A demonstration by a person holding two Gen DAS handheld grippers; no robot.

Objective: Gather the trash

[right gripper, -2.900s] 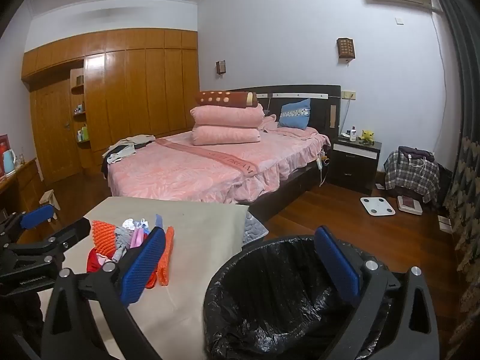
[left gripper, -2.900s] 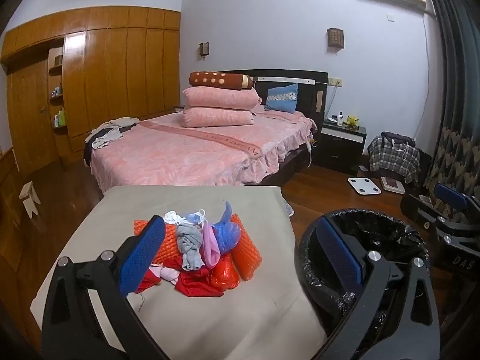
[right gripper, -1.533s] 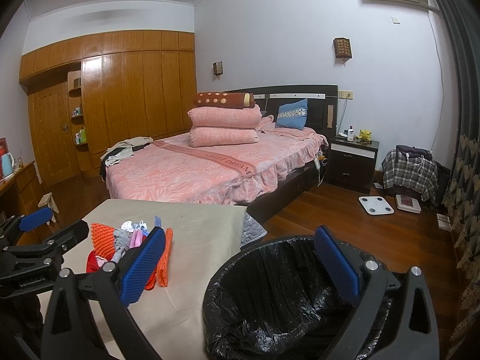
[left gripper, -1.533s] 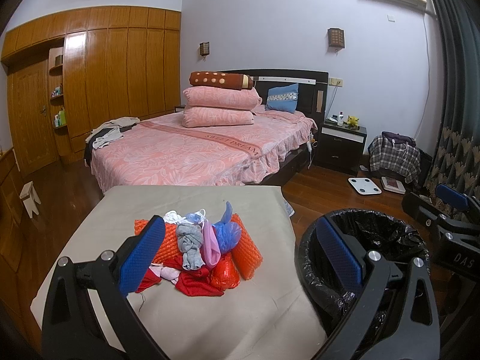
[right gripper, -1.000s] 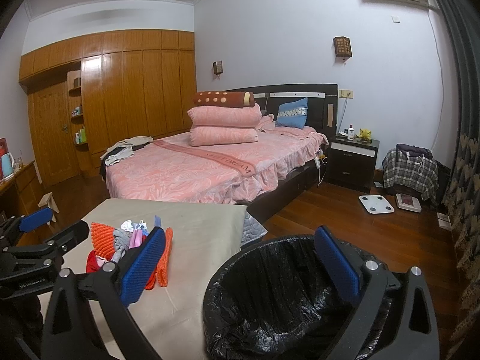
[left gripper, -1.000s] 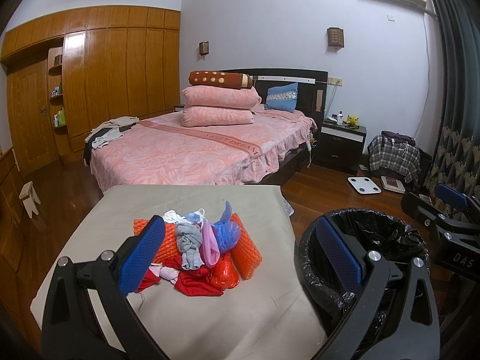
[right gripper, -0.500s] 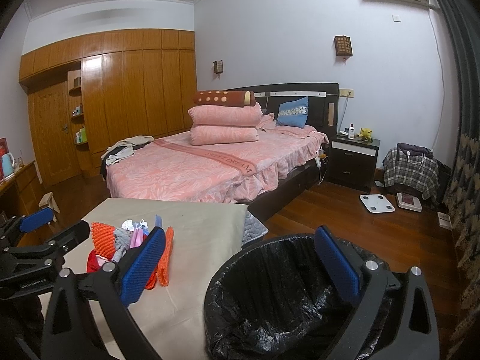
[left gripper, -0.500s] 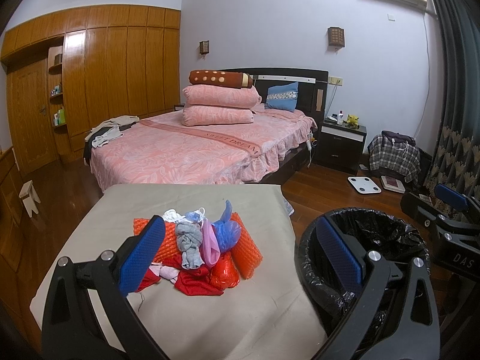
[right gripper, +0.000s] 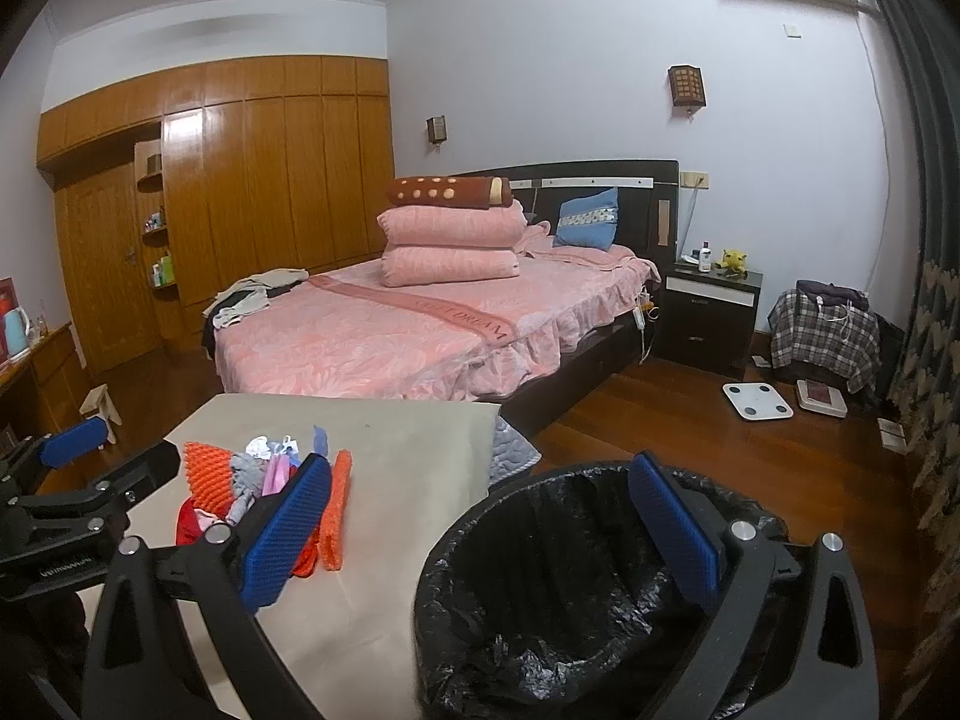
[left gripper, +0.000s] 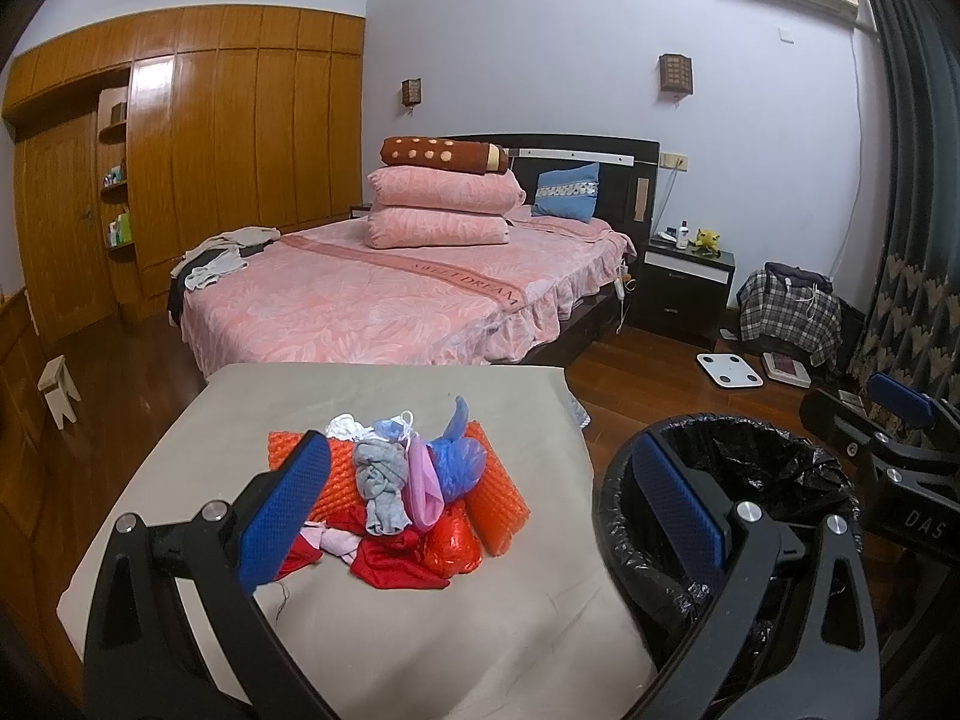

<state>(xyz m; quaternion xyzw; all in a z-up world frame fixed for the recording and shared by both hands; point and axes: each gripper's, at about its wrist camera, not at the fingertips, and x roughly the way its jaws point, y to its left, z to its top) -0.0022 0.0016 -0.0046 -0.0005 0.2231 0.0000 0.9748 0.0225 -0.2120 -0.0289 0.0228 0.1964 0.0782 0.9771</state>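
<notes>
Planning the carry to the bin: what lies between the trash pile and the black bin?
In the left wrist view, only bare beige table cover lies between the trash pile and the bin, which stands past the table's right edge.

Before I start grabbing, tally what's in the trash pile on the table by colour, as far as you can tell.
Orange foam netting: 2 pieces
Red bags or cloth: 2
Blue bag: 1
Grey rag: 1
Pink piece: 1
White scraps: 1 cluster
Total: about 8; overlaps hide the exact count.
</notes>
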